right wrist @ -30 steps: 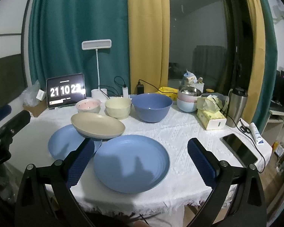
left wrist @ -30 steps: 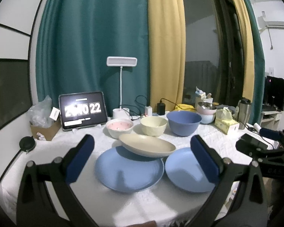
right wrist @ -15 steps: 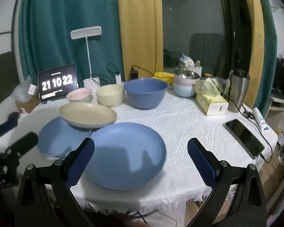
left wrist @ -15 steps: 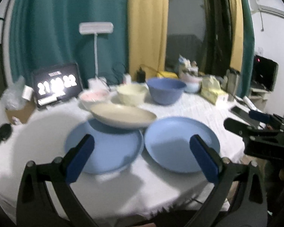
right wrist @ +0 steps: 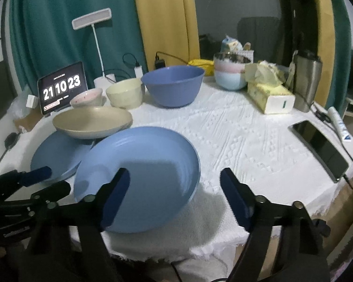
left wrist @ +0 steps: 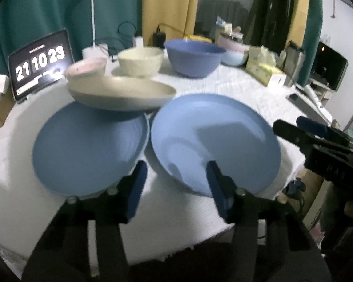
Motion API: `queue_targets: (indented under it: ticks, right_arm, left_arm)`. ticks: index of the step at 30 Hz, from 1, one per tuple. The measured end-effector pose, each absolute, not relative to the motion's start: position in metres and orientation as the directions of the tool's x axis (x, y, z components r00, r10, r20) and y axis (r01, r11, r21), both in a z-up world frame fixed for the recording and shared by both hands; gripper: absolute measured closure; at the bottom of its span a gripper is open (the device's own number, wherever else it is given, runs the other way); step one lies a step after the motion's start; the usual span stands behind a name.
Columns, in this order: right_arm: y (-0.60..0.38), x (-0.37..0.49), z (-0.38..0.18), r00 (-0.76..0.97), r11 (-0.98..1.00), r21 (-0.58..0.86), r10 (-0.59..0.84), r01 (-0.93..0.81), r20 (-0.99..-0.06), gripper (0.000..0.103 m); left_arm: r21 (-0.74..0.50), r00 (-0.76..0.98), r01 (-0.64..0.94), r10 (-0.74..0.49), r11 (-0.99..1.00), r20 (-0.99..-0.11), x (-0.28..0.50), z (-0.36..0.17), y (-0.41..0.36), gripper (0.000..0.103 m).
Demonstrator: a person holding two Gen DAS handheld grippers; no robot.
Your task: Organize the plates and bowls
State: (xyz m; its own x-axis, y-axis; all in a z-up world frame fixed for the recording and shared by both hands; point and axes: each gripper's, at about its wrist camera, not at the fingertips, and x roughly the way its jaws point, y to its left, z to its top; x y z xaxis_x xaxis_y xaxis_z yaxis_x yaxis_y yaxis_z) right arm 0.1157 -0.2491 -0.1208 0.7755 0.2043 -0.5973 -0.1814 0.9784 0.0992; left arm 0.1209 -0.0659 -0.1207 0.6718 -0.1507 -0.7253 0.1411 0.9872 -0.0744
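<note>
The opening step is in hand: nothing is gathered yet. The left claw is closing over the gap between the two blue plates, nothing between its jaws. The right claw is also closing, its left finger over the right plate and its jaws straddling that plate's near rim without pressing.

Next, I judge, a rim must be pinched and the plate lifted onto the left plate, where the beige dish overlaps.

The pink bowl, cream bowl and blue bowl on the worktop look empty.
</note>
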Motion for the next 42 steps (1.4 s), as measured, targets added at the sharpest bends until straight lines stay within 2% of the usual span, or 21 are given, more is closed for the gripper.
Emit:
queue_targets:
  ticks: [2, 3, 5, 7, 10, 14, 18, 20, 22, 42]
  right_arm:
    - [-0.252, 0.124, -0.126, 0.767, 0.977, 0.104, 0.211, -0.186, -0.606, 0.029]
    - [-0.253, 0.128, -0.127, 0.764, 0.977, 0.105, 0.213, -0.188, -0.609, 0.034]
    - [-0.255, 0.136, -0.132, 0.757, 0.976, 0.104, 0.213, -0.189, -0.618, 0.04]
    - [-0.258, 0.145, -0.138, 0.749, 0.976, 0.105, 0.215, -0.192, -0.627, 0.05]
    - [-0.261, 0.156, -0.147, 0.734, 0.975, 0.111, 0.218, -0.192, -0.643, 0.058]
    - [-0.266, 0.166, -0.159, 0.714, 0.973, 0.123, 0.227, -0.195, -0.663, 0.061]
    - [-0.267, 0.173, -0.169, 0.69, 0.968, 0.138, 0.246, -0.209, -0.681, 0.073]
    - [-0.27, 0.175, -0.172, 0.684, 0.964, 0.152, 0.261, -0.216, -0.681, 0.074]
    - [-0.269, 0.174, -0.171, 0.683, 0.96, 0.157, 0.274, -0.231, -0.677, 0.086]
    - [-0.301, 0.197, -0.152, 0.721, 0.986, 0.11, 0.165, -0.124, -0.673, 0.086]
  left_arm:
    - [-0.066, 0.651, 0.13, -0.136, 0.989, -0.747, 0.128, -0.127, -0.068, 0.057]
    - [-0.059, 0.637, 0.122, -0.124, 0.991, -0.761, 0.131, -0.13, -0.07, 0.059]
    - [-0.049, 0.622, 0.11, -0.108, 0.993, -0.776, 0.136, -0.135, -0.072, 0.06]
    - [-0.045, 0.607, 0.104, -0.099, 0.994, -0.788, 0.141, -0.14, -0.073, 0.06]
    - [-0.041, 0.585, 0.096, -0.089, 0.995, -0.806, 0.148, -0.146, -0.075, 0.06]
    - [-0.046, 0.565, 0.084, -0.086, 0.995, -0.821, 0.156, -0.152, -0.077, 0.06]
    - [-0.052, 0.562, 0.082, -0.089, 0.995, -0.822, 0.158, -0.153, -0.079, 0.061]
    - [-0.056, 0.564, 0.082, -0.093, 0.995, -0.821, 0.159, -0.153, -0.08, 0.063]
    - [-0.054, 0.564, 0.08, -0.089, 0.995, -0.821, 0.161, -0.153, -0.081, 0.064]
    - [-0.068, 0.584, 0.189, -0.167, 0.98, -0.794, 0.204, -0.144, -0.116, 0.065]
